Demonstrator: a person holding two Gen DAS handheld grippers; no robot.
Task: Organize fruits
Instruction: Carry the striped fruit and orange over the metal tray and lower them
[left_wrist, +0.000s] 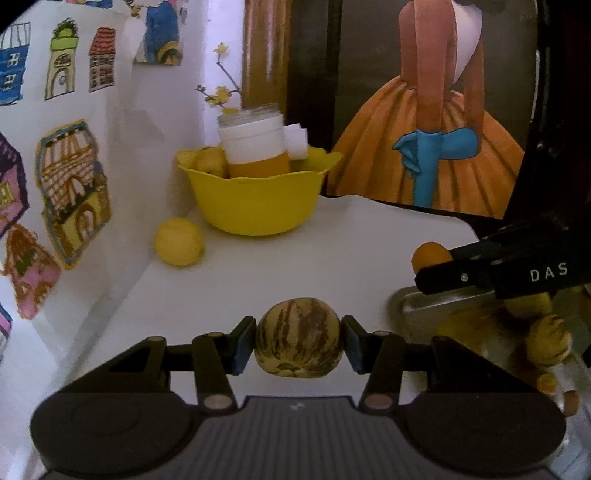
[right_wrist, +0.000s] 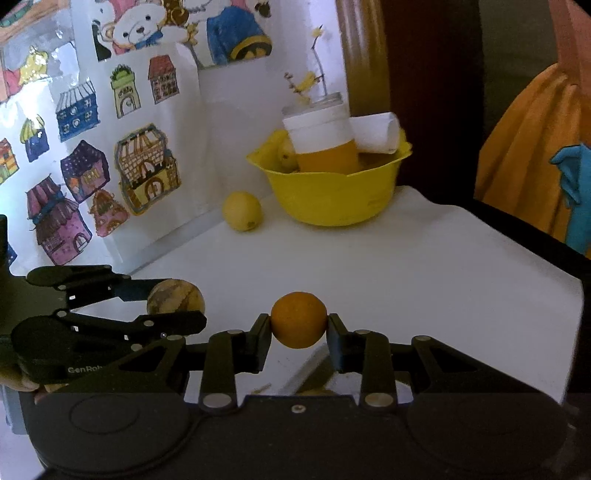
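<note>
**Both grippers loaded; bowl ahead**

Left gripper (left_wrist: 298, 341) jaws pinched one striped melon (left_wrist: 297, 338); right gripper (right_wrist: 298, 325) jaws pinched one orange (right_wrist: 298, 319). Both were carried above the white desk (right_wrist: 406, 266), side by side. Farther ahead: one lemon (right_wrist: 242, 211), then one yellow bowl (right_wrist: 332, 195), about equally near either hand. Bowl held one tub (right_wrist: 321, 144).

My left gripper (left_wrist: 299, 341) is matte black, with blue pads (left_wrist: 242, 345) on its fingers, silver pivot pins on the linkages and a grey ribbed plate between two round black housings. My right gripper (right_wrist: 299, 326) is black throughout, with round silver rivets and white "DAS" lettering on its side.
</note>
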